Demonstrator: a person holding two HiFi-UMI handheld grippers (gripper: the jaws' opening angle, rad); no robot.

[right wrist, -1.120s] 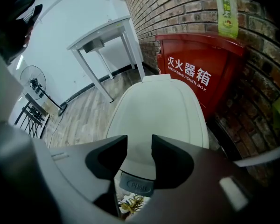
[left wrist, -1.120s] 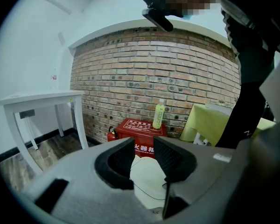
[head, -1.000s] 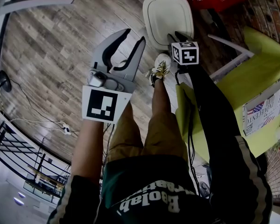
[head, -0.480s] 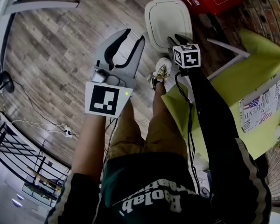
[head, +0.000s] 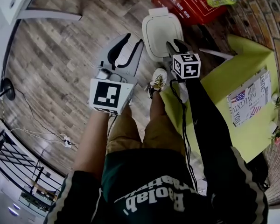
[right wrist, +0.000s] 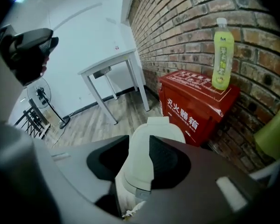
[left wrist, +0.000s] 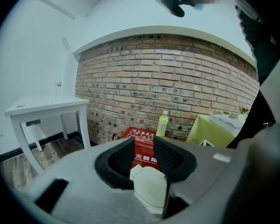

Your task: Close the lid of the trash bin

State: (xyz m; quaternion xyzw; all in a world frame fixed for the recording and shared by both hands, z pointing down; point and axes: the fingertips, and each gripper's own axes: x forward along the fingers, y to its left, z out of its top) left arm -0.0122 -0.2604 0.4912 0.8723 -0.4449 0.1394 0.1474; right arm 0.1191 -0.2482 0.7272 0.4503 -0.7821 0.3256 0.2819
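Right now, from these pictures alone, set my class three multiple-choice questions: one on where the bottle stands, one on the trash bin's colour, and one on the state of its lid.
1. Where does the bottle stand?
A) on a windowsill
B) on the red box
C) on a chair

2. What colour is the trash bin?
A) black
B) blue
C) off-white

3. How is the bin's lid?
A) down on the bin
B) standing upright
C) taken off altogether

Answers:
1. B, since the right gripper view shows the bottle upright on the box's top, against the brick wall.
2. C, since the bin looks pale cream in all three views.
3. A, since the lid lies flat over the opening, with no gap showing.
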